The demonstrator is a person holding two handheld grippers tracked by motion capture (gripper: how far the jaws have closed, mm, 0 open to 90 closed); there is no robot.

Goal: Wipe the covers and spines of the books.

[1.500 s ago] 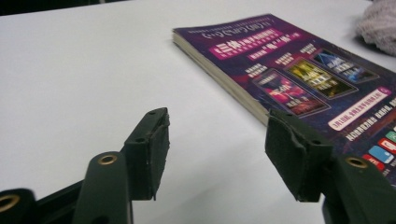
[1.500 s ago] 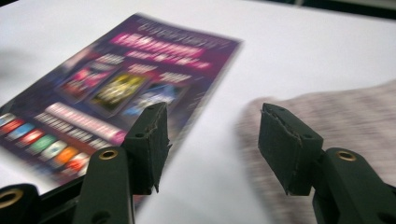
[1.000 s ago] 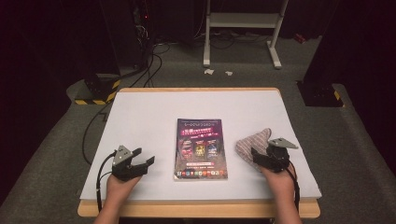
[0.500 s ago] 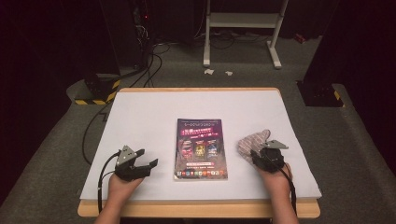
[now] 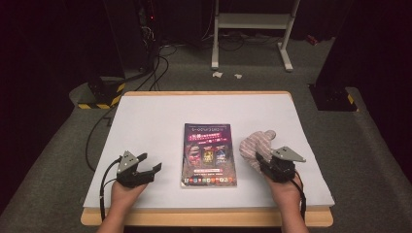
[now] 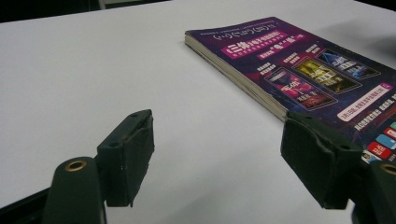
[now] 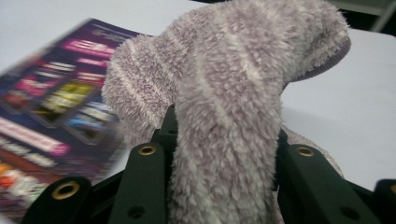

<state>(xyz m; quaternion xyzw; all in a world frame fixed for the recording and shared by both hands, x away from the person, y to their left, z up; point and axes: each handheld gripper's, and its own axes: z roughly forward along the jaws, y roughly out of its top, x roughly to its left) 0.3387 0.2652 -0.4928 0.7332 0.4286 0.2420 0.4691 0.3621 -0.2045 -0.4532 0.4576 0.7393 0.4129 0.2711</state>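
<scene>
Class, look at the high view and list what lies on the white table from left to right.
Left hand-held gripper → purple magazine → fuzzy striped sock, clamped in the right hand-held gripper.

A white-topped table (image 5: 160,121) with a wooden edge stood on grey carpet (image 5: 374,160). Beyond it the room lay dark; a white metal stand (image 5: 252,22) rose at the far side (cables (image 5: 155,60) trailed far left), with yellow-black hazard tape (image 5: 99,102) nearby.
</scene>
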